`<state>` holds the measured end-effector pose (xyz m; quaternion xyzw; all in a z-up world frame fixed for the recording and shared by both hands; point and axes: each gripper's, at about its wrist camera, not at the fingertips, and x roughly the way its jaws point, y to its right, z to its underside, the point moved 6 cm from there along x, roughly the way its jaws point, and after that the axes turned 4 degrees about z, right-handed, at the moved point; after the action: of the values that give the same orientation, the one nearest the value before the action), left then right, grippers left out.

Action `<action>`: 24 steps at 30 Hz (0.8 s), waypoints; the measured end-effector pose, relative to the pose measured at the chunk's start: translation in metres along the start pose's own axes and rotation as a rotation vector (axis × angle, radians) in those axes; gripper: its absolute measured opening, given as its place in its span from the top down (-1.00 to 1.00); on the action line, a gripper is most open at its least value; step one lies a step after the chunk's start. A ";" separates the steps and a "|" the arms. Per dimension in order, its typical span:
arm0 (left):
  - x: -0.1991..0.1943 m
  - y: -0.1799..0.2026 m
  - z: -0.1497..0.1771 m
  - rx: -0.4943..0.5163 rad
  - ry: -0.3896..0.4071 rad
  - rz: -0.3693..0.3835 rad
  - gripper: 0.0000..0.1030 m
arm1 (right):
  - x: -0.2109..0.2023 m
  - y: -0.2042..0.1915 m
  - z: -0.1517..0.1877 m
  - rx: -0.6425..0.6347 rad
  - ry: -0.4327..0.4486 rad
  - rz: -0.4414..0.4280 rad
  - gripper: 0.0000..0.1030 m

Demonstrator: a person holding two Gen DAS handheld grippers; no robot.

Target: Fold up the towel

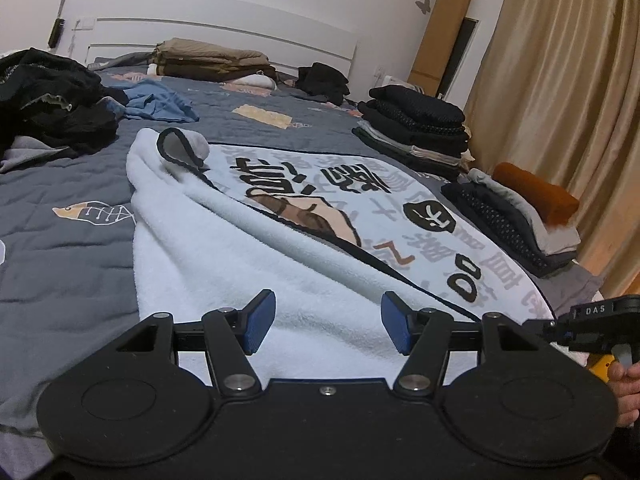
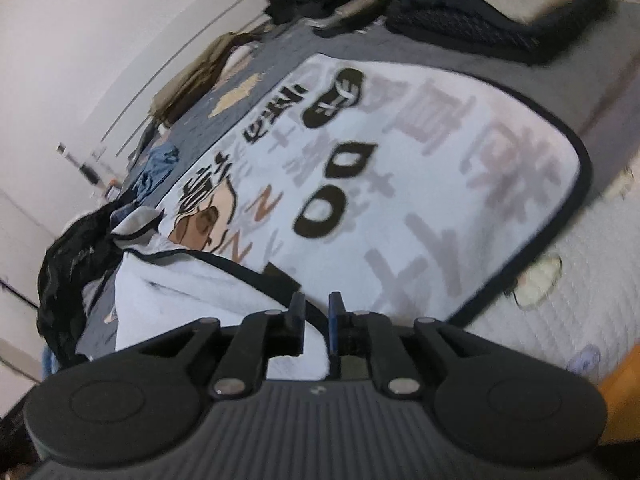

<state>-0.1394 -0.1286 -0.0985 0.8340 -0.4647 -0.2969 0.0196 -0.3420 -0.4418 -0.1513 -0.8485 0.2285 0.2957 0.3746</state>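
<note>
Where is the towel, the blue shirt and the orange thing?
towel [image 1: 224, 248]: left wrist view, on its plain white fluffy side.
blue shirt [image 1: 160, 102]: left wrist view, on its crumpled middle.
orange thing [image 1: 536, 194]: left wrist view, on its top.

towel [image 1: 304, 216]: one lying on the bed [image 1: 60, 264] | folded clothes stacks: two sitting right of the towel [image 1: 416, 128] [image 1: 516, 216], one tan stack [image 1: 212, 60] lying beyond it | loose dark heaps: two lying on the bed [image 1: 48, 104] [image 1: 324, 80] | blue garment [image 1: 160, 102]: one

Left hand-held gripper [image 1: 328, 322] agape — right hand-held gripper [image 2: 317, 322] narrow
</note>
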 end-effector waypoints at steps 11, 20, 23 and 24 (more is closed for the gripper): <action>-0.005 -0.009 -0.034 0.105 0.055 -0.098 -0.14 | 0.027 -0.069 -0.017 -0.228 -0.048 -0.086 0.34; 0.040 -0.032 -0.089 0.448 0.062 -0.301 -0.01 | 0.043 -0.076 -0.025 -0.335 -0.044 -0.094 0.32; 0.064 -0.037 -0.103 0.607 0.052 -0.354 0.16 | 0.040 -0.067 -0.025 -0.334 -0.037 -0.084 0.31; 0.072 -0.039 -0.107 0.653 0.047 -0.371 0.19 | 0.039 -0.063 -0.025 -0.334 -0.038 -0.078 0.31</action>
<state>-0.0263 -0.1895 -0.0565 0.8728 -0.3754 -0.1122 -0.2909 -0.2672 -0.4284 -0.1326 -0.9015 0.1358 0.3309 0.2438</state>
